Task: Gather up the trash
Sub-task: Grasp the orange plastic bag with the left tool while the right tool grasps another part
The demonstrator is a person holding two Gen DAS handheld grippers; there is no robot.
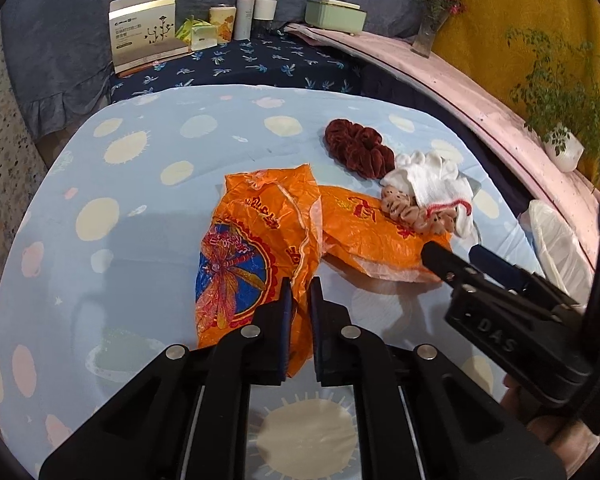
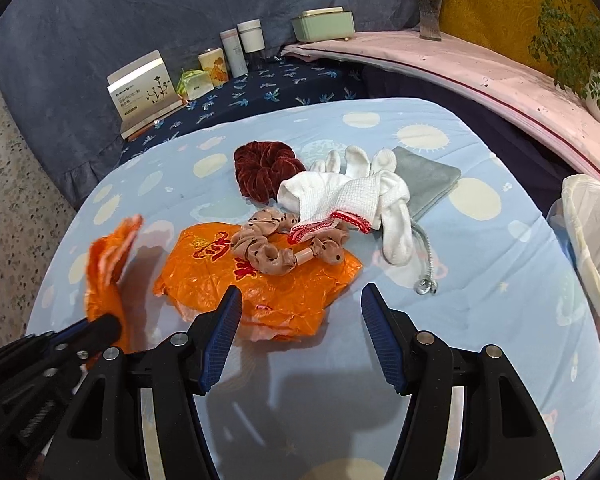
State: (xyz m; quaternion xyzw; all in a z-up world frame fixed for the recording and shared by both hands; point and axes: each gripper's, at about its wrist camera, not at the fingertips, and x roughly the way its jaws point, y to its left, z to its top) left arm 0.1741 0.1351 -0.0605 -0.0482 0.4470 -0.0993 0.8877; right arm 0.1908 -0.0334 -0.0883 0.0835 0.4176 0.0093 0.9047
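The round table with the light blue spotted cloth is the biggest thing here. On it lie two crinkly orange plastic wrappers. The orange wrapper with the dragonfly picture is pinched at its near edge by the left gripper, whose fingers are squeezed almost together on it. The other orange plastic wrapper lies flat, just past the tips of the right gripper, whose fingers stand wide apart with nothing between them.

Both wrappers look very light, thin, soft and a bit slippery. They will probably bend and flop, so a loose edge is the best place to pinch.

Beyond the right fingers, a small tan dotted hair scrunchie rests on the flat wrapper and could get dragged along.

Only the right view shows the grey drawstring pouch well. Only the left view shows the dragonfly picture.
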